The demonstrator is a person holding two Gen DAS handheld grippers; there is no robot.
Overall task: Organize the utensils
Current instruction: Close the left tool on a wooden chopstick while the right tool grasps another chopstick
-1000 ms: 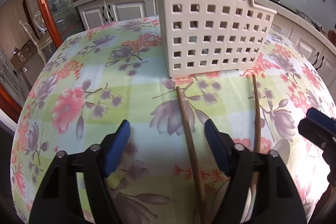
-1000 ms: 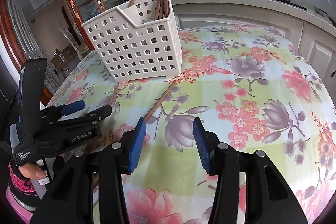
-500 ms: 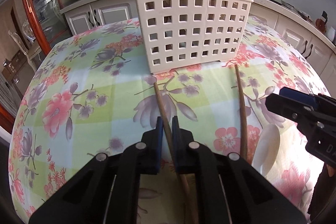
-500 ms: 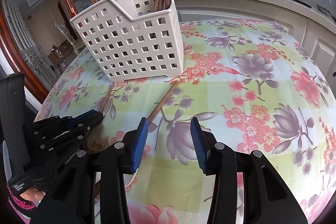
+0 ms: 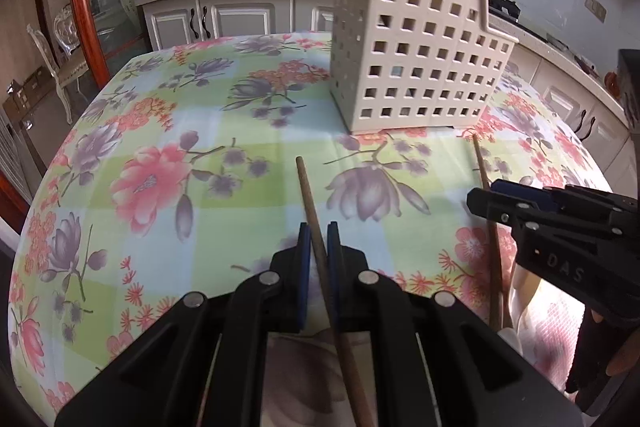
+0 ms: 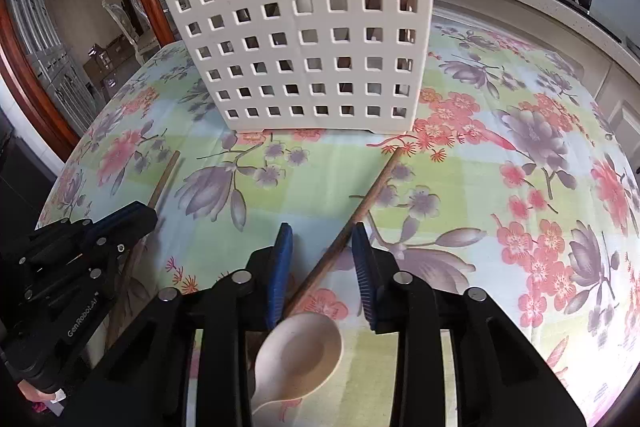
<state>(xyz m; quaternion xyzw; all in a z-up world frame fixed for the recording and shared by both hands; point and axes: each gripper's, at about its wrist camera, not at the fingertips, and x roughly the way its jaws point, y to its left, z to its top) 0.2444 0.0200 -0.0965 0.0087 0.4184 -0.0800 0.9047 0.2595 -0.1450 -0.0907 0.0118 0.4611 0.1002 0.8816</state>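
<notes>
Tabletop point(image 5: 248, 131) cloth: pale green, blue and white checks with pink and purple flowers. Basket point(image 6: 304, 39) cream with square holes. Chopsticks point(image 6: 360, 215) brown wood. Spoon point(image 6: 300, 355) cream. Tongs point(image 5: 316, 247) black with blue pads.

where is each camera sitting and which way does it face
Left wrist view: sits on the left claw, looking down and forward over the flowered table at the white basket; its pads are shut on a chopstick, and the right claw enters at right.
Right wrist view: sits on the right claw, facing the same basket; its jaws, just closing, flank a second chopstick above a spoon; the left claw shows at left.
Shared: basket, table, both chopsticks, both claws.
</notes>
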